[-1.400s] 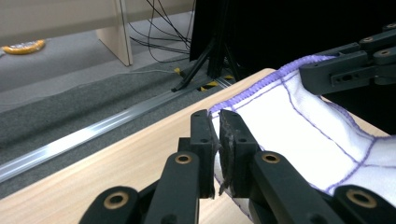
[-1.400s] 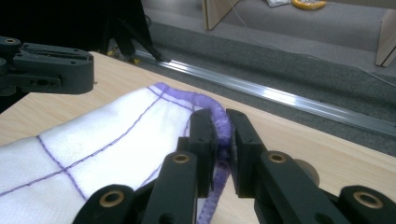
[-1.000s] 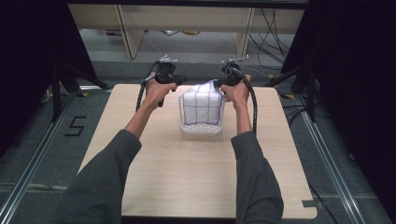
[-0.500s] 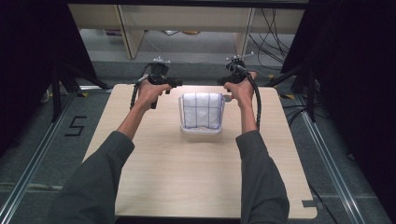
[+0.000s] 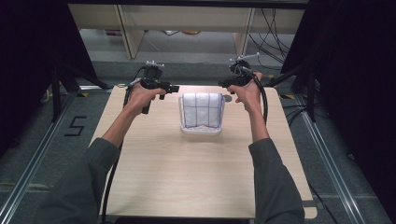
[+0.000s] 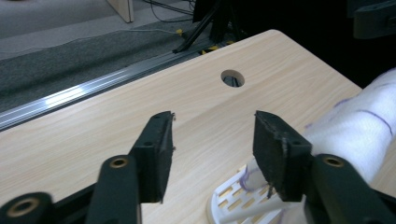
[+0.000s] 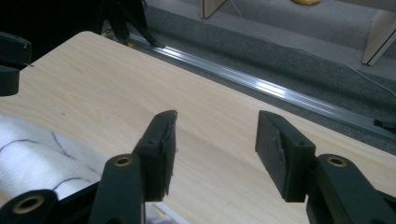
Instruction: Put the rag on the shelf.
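White towel with purple grid lines (image 5: 201,109) sits rolled in a slotted white basket (image 5: 201,130), upper middle of the high view. Both hands have swung outward over the last second — left gripper (image 5: 172,88) and right gripper (image 5: 223,84) now flank it, well clear, jaws spread and empty in both gripper views. Looks to me like a let-go — towel's dropped off, or they're resetting on the wooden table (image 5: 196,177).
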The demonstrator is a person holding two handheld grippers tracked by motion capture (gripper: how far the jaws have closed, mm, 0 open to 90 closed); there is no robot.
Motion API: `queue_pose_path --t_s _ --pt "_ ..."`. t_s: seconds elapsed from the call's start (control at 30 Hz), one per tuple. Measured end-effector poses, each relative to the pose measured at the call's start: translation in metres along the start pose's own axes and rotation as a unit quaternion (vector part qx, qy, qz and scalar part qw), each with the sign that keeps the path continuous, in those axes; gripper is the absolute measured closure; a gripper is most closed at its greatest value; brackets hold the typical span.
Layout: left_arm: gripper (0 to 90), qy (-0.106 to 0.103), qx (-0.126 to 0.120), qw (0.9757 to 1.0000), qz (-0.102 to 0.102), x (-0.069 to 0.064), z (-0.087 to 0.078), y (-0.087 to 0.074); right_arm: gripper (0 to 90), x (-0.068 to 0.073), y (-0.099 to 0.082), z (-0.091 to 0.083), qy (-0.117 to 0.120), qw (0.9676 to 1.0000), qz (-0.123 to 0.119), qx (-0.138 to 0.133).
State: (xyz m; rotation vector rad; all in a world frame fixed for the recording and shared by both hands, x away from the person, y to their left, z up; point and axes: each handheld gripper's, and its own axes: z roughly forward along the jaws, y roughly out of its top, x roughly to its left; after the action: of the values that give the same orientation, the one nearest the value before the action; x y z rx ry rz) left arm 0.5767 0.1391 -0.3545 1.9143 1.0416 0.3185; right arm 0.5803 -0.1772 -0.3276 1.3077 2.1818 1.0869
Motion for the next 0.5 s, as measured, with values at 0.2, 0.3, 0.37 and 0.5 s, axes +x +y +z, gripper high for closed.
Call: queue_pose_path --t_s 0.2,0.3,0.37,0.5 --pt "36.9 -0.003 -0.002 1.0 -0.003 -0.003 -0.01 -0.007 43.4 0.002 -0.003 -0.009 -0.003 1.0 0.007 -0.005" --pt "35.8 -0.007 -0.002 1.0 -0.002 -0.004 -0.012 -0.01 43.1 0.004 -0.005 -0.013 0.0 0.9999 0.009 -0.013" --pt "35.7 -0.013 -0.003 0.9999 -0.003 -0.006 -0.014 -0.013 42.2 0.007 -0.006 -0.016 0.002 0.9999 0.002 -0.014" --pt "34.7 -0.024 -0.008 0.9997 -0.006 -0.01 -0.02 -0.02 41.2 0.011 -0.01 -0.021 0.009 0.9995 -0.005 -0.028"
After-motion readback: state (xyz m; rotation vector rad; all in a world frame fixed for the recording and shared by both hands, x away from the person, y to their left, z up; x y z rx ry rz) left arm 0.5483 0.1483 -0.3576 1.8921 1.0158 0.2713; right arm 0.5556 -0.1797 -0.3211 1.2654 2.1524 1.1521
